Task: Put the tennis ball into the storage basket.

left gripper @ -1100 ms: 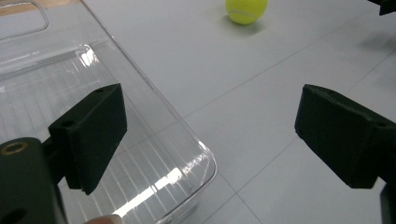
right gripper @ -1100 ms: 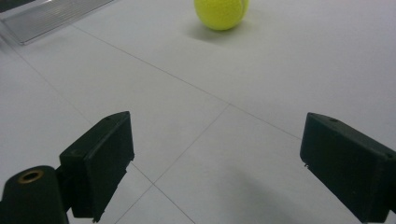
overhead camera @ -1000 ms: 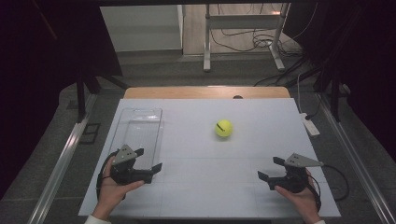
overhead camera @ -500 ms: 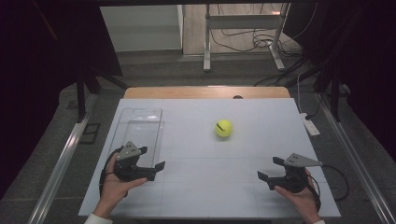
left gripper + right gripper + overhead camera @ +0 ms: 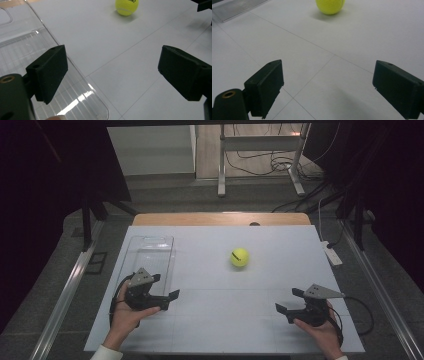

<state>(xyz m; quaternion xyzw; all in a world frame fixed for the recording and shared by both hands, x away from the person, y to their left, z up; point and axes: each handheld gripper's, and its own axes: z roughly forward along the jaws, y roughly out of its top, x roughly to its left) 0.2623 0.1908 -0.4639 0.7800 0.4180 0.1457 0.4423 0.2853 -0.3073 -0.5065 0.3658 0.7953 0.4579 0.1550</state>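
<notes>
Left gripper [image 5: 162, 289] has shifted a little up the table and toward the centre since the earlier pictures, the hand turning with it. One jaw tip now reaches out past the near right corner of the clear tray [image 5: 150, 251], toward the tennis ball [image 5: 239, 257]; before, both tips lay lower and closer in. In the left gripper view, the left finger [image 5: 48, 72] stands over the tray's ribbed floor and the right finger [image 5: 185, 71] over bare table [image 5: 120, 50]. Jaws wide, nothing between.
</notes>
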